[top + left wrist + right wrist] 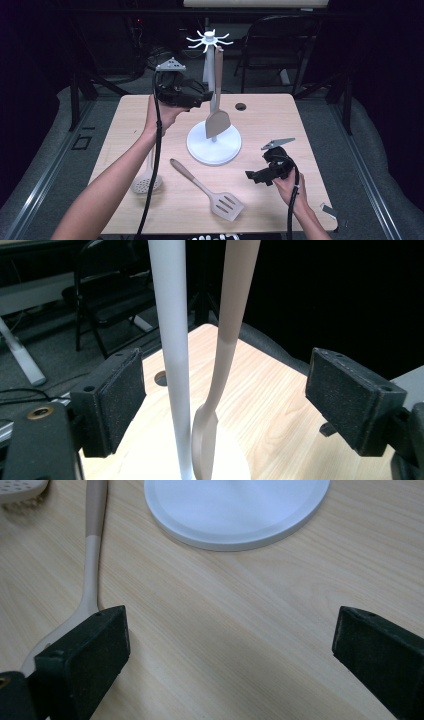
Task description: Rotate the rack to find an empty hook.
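A white utensil stand (214,146) rises from the middle of the table, with hook arms at its top (209,40). From one hook hangs a beige solid turner (217,122). My left gripper (201,98) is raised beside it, open. In the left gripper view (225,402) the stand's pole (172,365) and the turner's handle (227,340) pass between the wide pads without touching them. Low over the table at the right, my right gripper (252,176) is open (227,660) with bare wood between its jaws. A slotted turner (210,192) lies in front of the stand, its handle (92,545) by the right gripper's left jaw.
A perforated skimmer (146,184) lies at the table's front left, under my left forearm; its edge (20,487) is at the top left of the right gripper view. A cable hole (241,106) sits behind the stand. A dark chair (280,45) stands beyond the table's far edge.
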A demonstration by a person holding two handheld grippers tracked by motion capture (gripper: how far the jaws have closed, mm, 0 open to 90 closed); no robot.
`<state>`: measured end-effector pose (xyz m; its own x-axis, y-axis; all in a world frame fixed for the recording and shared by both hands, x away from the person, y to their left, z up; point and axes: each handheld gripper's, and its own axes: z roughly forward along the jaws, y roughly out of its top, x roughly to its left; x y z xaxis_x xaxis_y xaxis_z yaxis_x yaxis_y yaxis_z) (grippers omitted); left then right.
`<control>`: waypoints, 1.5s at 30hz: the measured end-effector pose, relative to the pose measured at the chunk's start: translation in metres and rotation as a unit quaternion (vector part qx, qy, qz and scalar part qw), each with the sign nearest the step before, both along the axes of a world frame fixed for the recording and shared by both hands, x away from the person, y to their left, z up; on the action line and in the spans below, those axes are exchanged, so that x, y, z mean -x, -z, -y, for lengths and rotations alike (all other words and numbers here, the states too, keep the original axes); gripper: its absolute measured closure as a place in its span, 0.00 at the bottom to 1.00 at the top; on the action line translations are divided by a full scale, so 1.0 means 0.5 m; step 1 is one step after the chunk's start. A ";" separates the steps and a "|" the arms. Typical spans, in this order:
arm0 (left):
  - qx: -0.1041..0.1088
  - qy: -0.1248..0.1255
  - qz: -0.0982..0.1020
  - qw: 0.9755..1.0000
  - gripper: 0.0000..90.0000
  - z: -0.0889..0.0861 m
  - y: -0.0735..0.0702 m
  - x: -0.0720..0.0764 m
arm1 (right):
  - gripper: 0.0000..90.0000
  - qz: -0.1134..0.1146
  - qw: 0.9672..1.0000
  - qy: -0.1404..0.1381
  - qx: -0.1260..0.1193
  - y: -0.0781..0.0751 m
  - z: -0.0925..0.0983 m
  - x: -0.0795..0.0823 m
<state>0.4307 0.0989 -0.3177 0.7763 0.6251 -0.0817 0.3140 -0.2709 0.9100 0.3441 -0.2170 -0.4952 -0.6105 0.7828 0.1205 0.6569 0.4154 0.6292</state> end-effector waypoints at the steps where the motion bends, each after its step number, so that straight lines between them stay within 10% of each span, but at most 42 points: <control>1: -0.001 -0.001 0.001 1.000 0.19 -0.001 -0.003 0.001 | 0.02 -0.002 1.000 -0.001 -0.001 0.001 -0.001 0.000; 22: 0.024 -0.009 0.064 0.998 0.94 -0.003 -0.083 0.027 | 0.04 -0.006 1.000 0.000 0.005 0.004 0.007 -0.001; 45: 0.013 -0.032 0.101 0.994 1.00 0.029 -0.144 0.020 | 0.04 -0.004 1.000 0.006 0.002 0.002 0.011 0.002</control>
<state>0.4207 0.0844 -0.2456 0.7371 0.6735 0.0548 0.1396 -0.2311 0.9629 0.3429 -0.2224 -0.4962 -0.5994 0.7912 0.1212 0.6669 0.4100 0.6222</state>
